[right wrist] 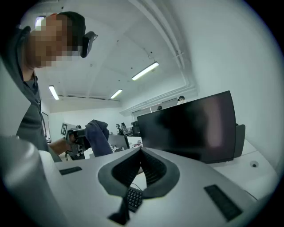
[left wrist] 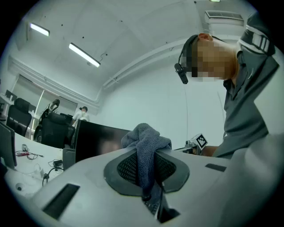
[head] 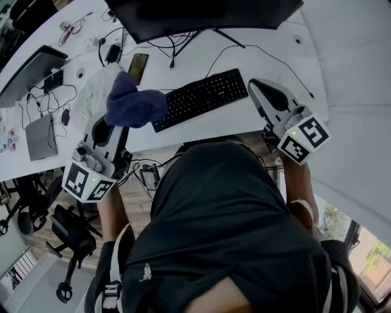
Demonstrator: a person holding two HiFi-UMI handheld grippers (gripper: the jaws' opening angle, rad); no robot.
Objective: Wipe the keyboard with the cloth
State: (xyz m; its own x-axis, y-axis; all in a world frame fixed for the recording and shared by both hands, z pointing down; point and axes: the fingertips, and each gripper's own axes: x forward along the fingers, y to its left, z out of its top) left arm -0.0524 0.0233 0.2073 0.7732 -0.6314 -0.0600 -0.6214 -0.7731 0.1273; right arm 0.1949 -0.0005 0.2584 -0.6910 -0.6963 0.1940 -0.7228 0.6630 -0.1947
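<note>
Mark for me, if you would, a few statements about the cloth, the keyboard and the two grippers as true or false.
1. The left gripper is shut on a bunched blue cloth. True.
2. The right gripper holds a second cloth. False: its jaws are shut with nothing between them.
3. The black keyboard lies on the white desk in front of the monitor. True.
4. The blue cloth lies spread flat over the whole keyboard. False: it is bunched in the left gripper, near the keyboard's left end in the head view.
5. A phone lies on the desk, left of the keyboard in the head view. True.
</note>
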